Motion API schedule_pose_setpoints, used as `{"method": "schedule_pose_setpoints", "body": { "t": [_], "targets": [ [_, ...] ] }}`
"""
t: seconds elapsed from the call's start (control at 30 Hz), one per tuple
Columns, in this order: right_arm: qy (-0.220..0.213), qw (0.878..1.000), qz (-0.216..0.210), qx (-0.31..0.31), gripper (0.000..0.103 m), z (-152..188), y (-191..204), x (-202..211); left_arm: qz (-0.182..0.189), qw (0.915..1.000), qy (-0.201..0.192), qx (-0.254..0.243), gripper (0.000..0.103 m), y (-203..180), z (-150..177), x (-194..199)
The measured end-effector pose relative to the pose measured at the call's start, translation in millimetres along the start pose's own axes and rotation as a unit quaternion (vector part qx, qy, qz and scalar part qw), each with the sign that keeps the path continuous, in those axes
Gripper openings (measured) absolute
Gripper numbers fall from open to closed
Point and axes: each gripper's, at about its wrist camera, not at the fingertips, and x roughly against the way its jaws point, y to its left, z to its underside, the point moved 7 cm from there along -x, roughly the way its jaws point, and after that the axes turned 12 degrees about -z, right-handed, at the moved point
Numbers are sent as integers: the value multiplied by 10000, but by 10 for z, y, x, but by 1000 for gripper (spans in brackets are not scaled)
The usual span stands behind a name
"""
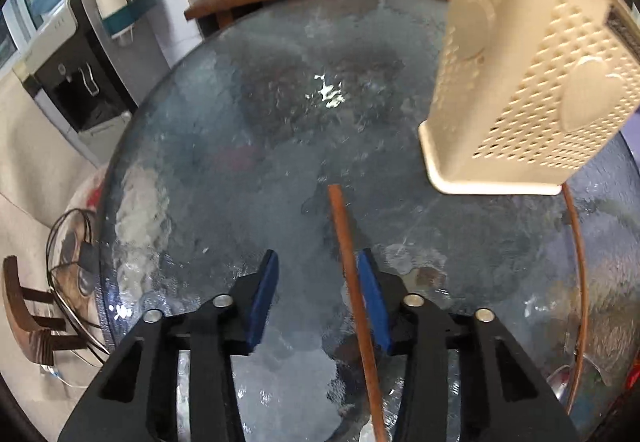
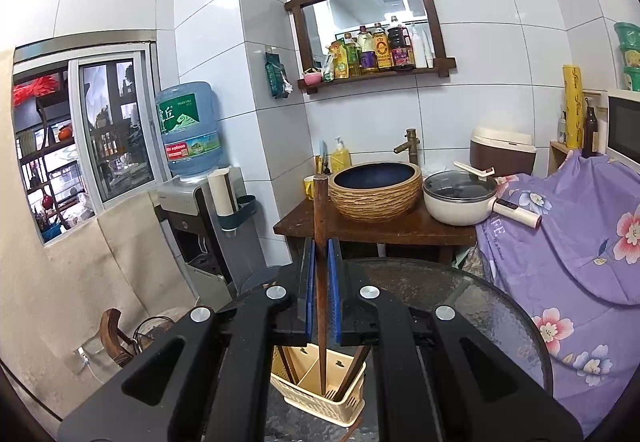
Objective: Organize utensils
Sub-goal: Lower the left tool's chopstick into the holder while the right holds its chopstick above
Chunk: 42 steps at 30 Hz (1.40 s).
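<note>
My left gripper point(image 1: 318, 268) is open just above the round glass table point(image 1: 240, 146). A brown chopstick point(image 1: 352, 282) lies on the glass between its fingers, close to the right pad. The cream perforated utensil holder point(image 1: 520, 82) stands at the right. A second chopstick point(image 1: 578, 282) lies curved along the right. My right gripper point(image 2: 320, 262) is shut on a dark wooden chopstick point(image 2: 320, 282), held upright with its lower end inside the right compartment of the utensil holder point(image 2: 320, 390) below. Other dark sticks lean in both compartments.
Behind the table stands a wooden counter point(image 2: 380, 226) with a woven basin point(image 2: 376, 190) and a white pot point(image 2: 460, 198). A water dispenser point(image 2: 192, 202) is at the left. A purple floral cloth point(image 2: 568, 242) covers something at the right.
</note>
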Motion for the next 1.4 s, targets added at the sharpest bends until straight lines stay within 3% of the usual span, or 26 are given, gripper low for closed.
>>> {"method": "schedule_pose_setpoints", "body": {
  "t": [0.23, 0.4, 0.6, 0.8, 0.93, 1.1, 1.2, 1.33, 1.4],
  "targets": [
    [101, 9999, 57, -52, 7, 33, -34, -105, 120, 9999, 46, -5, 9, -88, -81, -38],
    [99, 9999, 80, -94, 7, 37, -52, -157, 82, 9997, -42, 220, 7, -116, -152, -22],
    [109, 9999, 105, -74, 7, 74, -50, -201, 125, 9958, -758, 498, 7, 50, -381, 514],
    [166, 9997, 132, -81, 7, 141, -49, -269, 354, 9786, -1820, 896, 7, 313, -777, 1470],
    [188, 9997, 165, -75, 7, 140, -41, -302, 418, 9597, -2526, 1158, 6, 479, -1084, 2174],
    [154, 9997, 197, -66, 7, 119, -37, -316, 393, 9425, -3055, 1298, 6, 617, -1433, 2818],
    [162, 9996, 228, -35, 7, 118, -34, -338, 266, 9371, -3223, 1315, 6, 606, -1619, 3078],
    [201, 9995, 239, -57, 7, 145, -42, -384, 418, 9368, -3225, 1289, 6, 494, -1861, 3227],
    [244, 9994, 240, -61, 7, 178, -45, -405, 384, 9367, -3264, 1208, 0, 430, -1919, 3277]
  ]
}}
